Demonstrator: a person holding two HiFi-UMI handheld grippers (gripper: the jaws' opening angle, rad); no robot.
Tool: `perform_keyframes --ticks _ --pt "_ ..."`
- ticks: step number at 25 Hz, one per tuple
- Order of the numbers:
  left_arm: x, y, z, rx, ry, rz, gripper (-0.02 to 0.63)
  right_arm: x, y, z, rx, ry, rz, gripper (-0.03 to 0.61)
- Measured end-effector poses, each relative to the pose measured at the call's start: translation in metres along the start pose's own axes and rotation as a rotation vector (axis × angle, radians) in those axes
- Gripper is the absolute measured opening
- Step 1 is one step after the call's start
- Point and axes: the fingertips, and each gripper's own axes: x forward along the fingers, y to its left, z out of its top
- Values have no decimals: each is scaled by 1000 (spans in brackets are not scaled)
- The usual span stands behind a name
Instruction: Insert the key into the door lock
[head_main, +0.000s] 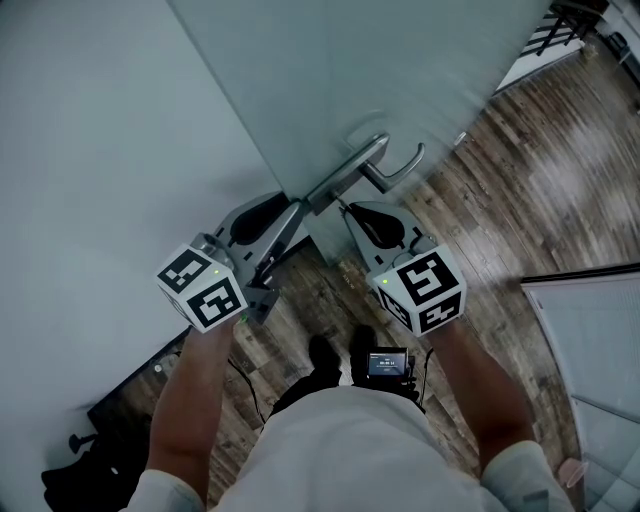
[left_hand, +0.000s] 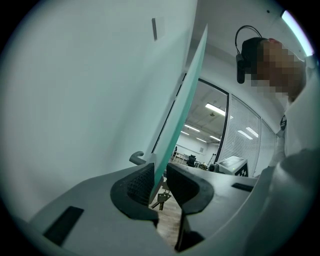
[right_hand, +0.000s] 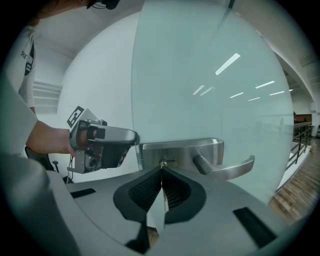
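Note:
A frosted glass door (head_main: 330, 70) carries a steel lock plate (right_hand: 200, 150) with a lever handle (right_hand: 230, 167). My right gripper (right_hand: 161, 172) is shut on a key, whose tip sits at the keyhole (right_hand: 163, 163) right at the fingertips. In the head view this gripper (head_main: 345, 208) points at the plate (head_main: 345, 175) from the right side of the door. My left gripper (left_hand: 161, 177) straddles the door's edge (left_hand: 180, 115) with its jaws apart; a gap shows beside one pad. A bunch of keys (left_hand: 161, 199) hangs just beyond these jaws. The left gripper (right_hand: 135, 137) also shows at the door's edge.
Wooden floor (head_main: 520, 180) lies to the right of the door, and a white wall (head_main: 90, 150) to its left. A second lever (left_hand: 137, 158) sticks out on the door's far side. Black gear (head_main: 110, 440) lies on the floor at the lower left. A small screen (head_main: 388, 362) hangs at the person's waist.

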Motion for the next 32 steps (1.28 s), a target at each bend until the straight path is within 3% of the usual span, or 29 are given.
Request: perform_keyframes --ticks 8,21,32 --pt "0 0 -1 3 11 -7 84 1 0 -1 -25 4 1 14" --pt "0 0 1 -15 -24 -3 86 -1 -1 -1 60 -13 33 15" --pt "-1 2 1 -2 -26 18 86 -3 -2 -3 57 -13 26 17"
